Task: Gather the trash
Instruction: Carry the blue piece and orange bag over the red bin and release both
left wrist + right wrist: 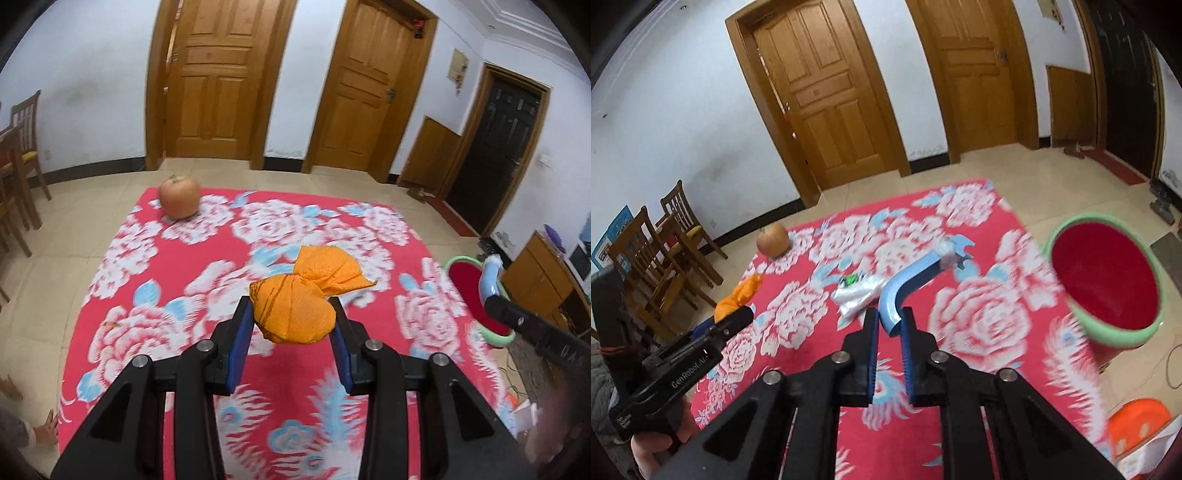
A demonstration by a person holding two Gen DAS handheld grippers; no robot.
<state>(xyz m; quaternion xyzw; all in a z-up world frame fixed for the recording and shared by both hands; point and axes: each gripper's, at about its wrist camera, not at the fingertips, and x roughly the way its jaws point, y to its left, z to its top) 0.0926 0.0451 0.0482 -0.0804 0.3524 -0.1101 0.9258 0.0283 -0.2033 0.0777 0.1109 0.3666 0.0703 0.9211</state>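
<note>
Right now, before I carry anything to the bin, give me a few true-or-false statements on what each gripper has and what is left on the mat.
1. The left gripper grips an orange cloth bundle. True.
2. The right gripper is empty. False: its fingers are shut on a bent blue plastic piece.
3. The apple lies inside the bucket. False: it sits on the red flowered mat, near the far left corner.
4. A clear plastic wrapper lies on the mat. True.
5. The bucket is green outside and red inside. True.
</note>
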